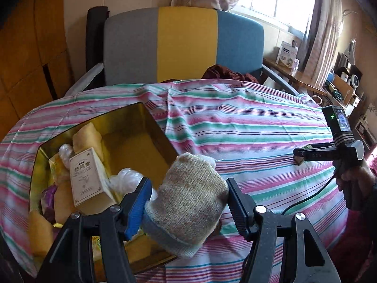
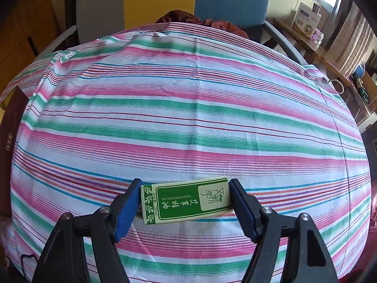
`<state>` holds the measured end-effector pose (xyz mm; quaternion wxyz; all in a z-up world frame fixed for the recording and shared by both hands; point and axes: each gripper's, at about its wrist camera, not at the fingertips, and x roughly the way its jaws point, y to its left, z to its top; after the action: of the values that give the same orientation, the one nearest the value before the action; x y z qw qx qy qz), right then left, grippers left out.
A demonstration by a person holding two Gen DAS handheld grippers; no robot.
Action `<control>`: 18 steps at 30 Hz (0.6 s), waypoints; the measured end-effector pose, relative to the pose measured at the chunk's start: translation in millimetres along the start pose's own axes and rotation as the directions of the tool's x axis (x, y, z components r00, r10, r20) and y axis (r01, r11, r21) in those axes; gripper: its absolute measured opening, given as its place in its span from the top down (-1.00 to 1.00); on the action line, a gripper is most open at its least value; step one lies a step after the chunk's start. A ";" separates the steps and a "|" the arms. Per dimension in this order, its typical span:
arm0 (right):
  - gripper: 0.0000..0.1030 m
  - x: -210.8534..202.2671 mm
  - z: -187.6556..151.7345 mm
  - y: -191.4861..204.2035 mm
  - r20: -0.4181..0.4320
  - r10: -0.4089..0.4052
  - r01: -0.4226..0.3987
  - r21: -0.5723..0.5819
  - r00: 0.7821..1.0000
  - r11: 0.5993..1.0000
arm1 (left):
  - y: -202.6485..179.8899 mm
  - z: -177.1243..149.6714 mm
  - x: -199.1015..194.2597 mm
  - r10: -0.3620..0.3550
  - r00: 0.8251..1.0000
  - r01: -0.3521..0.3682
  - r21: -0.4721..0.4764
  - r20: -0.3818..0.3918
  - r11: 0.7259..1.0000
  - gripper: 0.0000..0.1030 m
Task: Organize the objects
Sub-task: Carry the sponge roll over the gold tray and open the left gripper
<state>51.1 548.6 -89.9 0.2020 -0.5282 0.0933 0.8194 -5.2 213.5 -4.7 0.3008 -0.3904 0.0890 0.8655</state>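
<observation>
My left gripper (image 1: 188,189) is shut on a beige knitted bundle (image 1: 190,198) with a grey cuff. It hangs tilted above the near right edge of an open gold-lined box (image 1: 153,121). Inside the box are a white carton with printed characters (image 1: 87,176), yellow packets and clear plastic wraps. My right gripper (image 2: 185,188) is shut endwise on a small green and cream essential oil carton (image 2: 186,200), low over the striped cloth (image 2: 188,108). In the left wrist view the right gripper (image 1: 300,156) shows at the far right, held by a hand (image 1: 353,179).
A chair (image 1: 186,44) with a grey, yellow and blue back stands behind the table, dark red fabric (image 1: 226,72) on its seat. A wooden side shelf (image 1: 304,77) with boxes runs along the right wall. A dark maroon box edge (image 2: 11,141) shows at the left.
</observation>
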 end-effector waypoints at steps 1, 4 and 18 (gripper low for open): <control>-0.45 -0.2 -0.2 0.3 0.001 -0.002 0.002 -0.001 1.000 1.000 | 5.2 -1.2 -0.6 -0.008 1.000 0.008 -0.013 -0.003 1.000 -0.25; -0.45 -0.1 -0.4 0.1 0.001 -0.005 0.005 -0.005 1.000 1.000 | 25.9 -4.5 -5.8 -0.014 1.000 0.014 -0.060 0.002 0.998 -0.25; -0.45 0.9 1.0 4.0 -0.002 -0.027 0.027 -0.031 1.000 0.999 | 143.6 9.0 -26.3 -0.082 0.996 0.084 -0.364 0.019 0.928 -0.25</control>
<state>48.3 545.5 -90.5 0.2047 -0.5335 0.0736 0.8173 -82.1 89.9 9.0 0.2595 -0.4412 -0.0902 0.8543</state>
